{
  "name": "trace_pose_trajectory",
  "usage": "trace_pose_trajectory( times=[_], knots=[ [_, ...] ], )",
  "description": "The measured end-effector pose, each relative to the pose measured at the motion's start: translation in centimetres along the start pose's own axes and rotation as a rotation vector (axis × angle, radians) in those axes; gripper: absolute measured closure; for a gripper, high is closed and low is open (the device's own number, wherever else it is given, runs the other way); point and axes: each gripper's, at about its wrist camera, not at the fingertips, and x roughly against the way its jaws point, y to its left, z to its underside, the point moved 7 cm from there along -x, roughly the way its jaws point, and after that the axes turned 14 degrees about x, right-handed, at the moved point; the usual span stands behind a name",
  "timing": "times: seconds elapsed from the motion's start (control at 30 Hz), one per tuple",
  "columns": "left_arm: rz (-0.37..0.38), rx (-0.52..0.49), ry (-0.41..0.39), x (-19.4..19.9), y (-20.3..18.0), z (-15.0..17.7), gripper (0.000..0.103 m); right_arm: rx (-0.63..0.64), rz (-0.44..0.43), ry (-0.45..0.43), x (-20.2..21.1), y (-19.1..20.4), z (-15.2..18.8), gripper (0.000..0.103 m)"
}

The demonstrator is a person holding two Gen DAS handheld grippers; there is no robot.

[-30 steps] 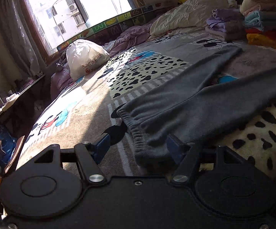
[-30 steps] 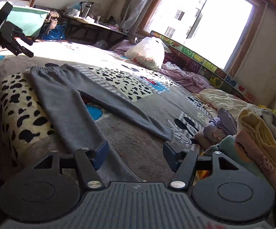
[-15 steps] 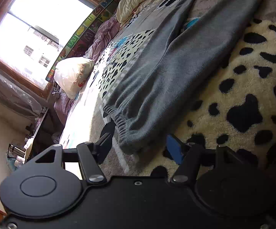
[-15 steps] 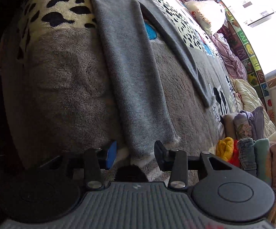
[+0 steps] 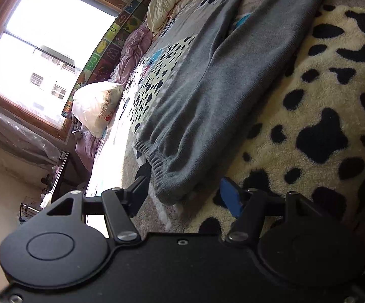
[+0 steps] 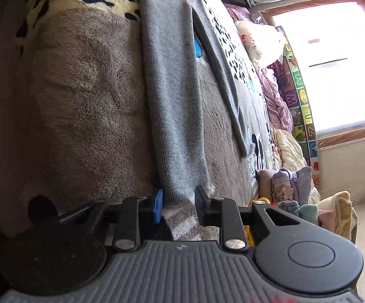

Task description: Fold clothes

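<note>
Grey knit trousers lie spread flat on a spotted fleece blanket. In the left wrist view the elastic waistband corner sits between the fingers of my left gripper, which is open around it. In the right wrist view the cuff of one trouser leg lies between the fingers of my right gripper, also open, jaws close on either side of the cuff. The other leg runs off toward the window.
A stack of folded clothes stands just right of the right gripper. A white plastic bag and rumpled pink bedding lie along the window side. A cream quilt is bunched at the far end.
Both grippers have tilted and dropped lower toward the blanket. The left one closed in on the waistband corner, the right one on the leg cuff, and its jaws have narrowed.
</note>
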Motion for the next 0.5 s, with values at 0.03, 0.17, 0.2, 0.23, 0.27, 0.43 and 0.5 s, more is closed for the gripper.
trace_pose_trajectory(
  times=[0.03, 0.17, 0.2, 0.23, 0.27, 0.43, 0.5],
  knots=[
    [-0.001, -0.006, 0.000, 0.0, -0.1, 0.1, 0.038, 0.011, 0.009, 0.002, 0.1, 0.1, -0.1, 0.076],
    [0.000, -0.016, -0.012, 0.2, -0.4, 0.1, 0.038, 0.062, 0.039, 0.001, 0.6, 0.8, -0.4, 0.076],
    [0.002, -0.017, -0.015, 0.3, -0.4, 0.1, 0.038, 0.084, 0.032, -0.008, 0.7, 1.1, -0.7, 0.076],
    [0.005, -0.020, -0.020, 0.4, -0.5, 0.2, 0.038, 0.097, 0.022, -0.014, 0.7, 1.3, -0.9, 0.076],
    [0.007, -0.027, -0.025, 0.6, -0.7, 0.2, 0.038, 0.107, 0.013, -0.017, 0.8, 1.6, -1.1, 0.079],
    [-0.001, -0.082, -0.036, 0.5, -1.3, 0.4, 0.038, 0.008, -0.011, -0.047, 1.4, -0.2, -0.9, 0.098],
    [-0.014, -0.107, -0.045, 0.0, -1.3, 0.3, 0.039, -0.036, 0.008, -0.053, 1.5, -1.6, -0.4, 0.098]
  ],
)
